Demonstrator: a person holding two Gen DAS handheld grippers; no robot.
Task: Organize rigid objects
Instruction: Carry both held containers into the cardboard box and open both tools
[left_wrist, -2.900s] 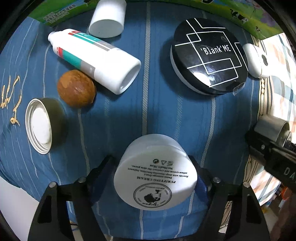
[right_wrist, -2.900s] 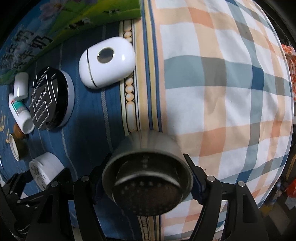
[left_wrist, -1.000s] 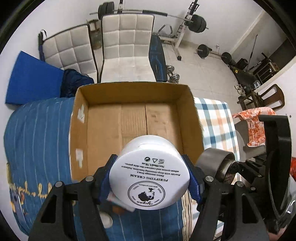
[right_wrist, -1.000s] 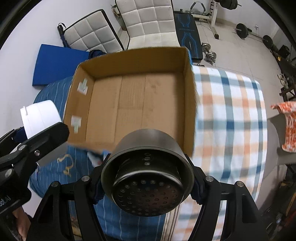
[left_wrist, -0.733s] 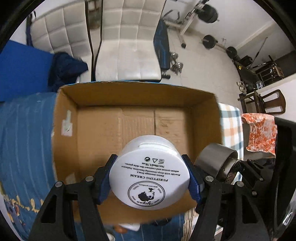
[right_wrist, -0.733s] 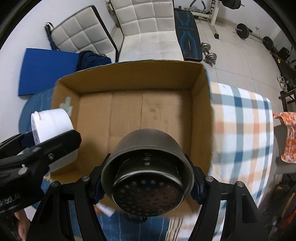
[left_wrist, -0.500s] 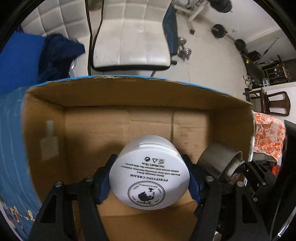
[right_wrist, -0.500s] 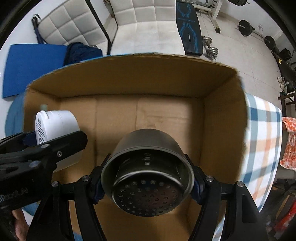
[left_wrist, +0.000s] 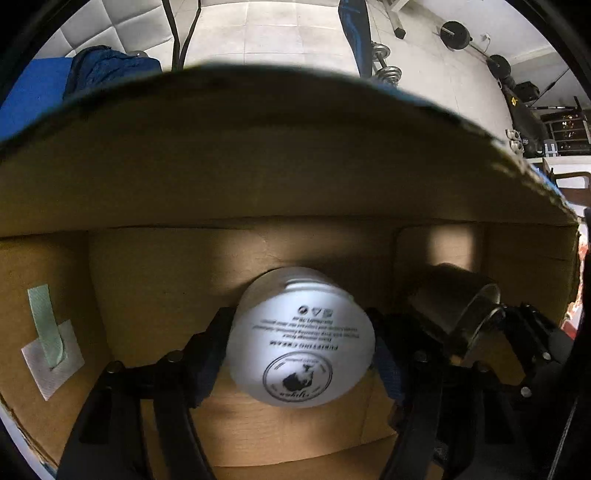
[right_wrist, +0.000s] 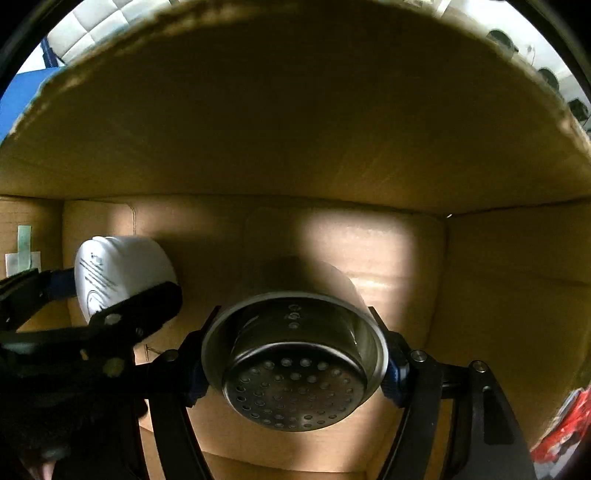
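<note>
The cardboard box (left_wrist: 258, 173) is showing plain tan brown on its walls and floor, with a pale green strip of tape (left_wrist: 46, 326) lying over a white patch on its left wall. The cream jar (left_wrist: 299, 341) is showing white, its base carrying black printed lettering and a round black emblem. The metal cup (right_wrist: 295, 354) is showing dull grey steel, its bottom dotted with a pattern of small round holes. The grippers' arms are showing black, with blue pads (right_wrist: 392, 369) at the fingers.

Brown cardboard box (left_wrist: 258, 177) interior, taped patch (left_wrist: 50, 354) on its left wall
</note>
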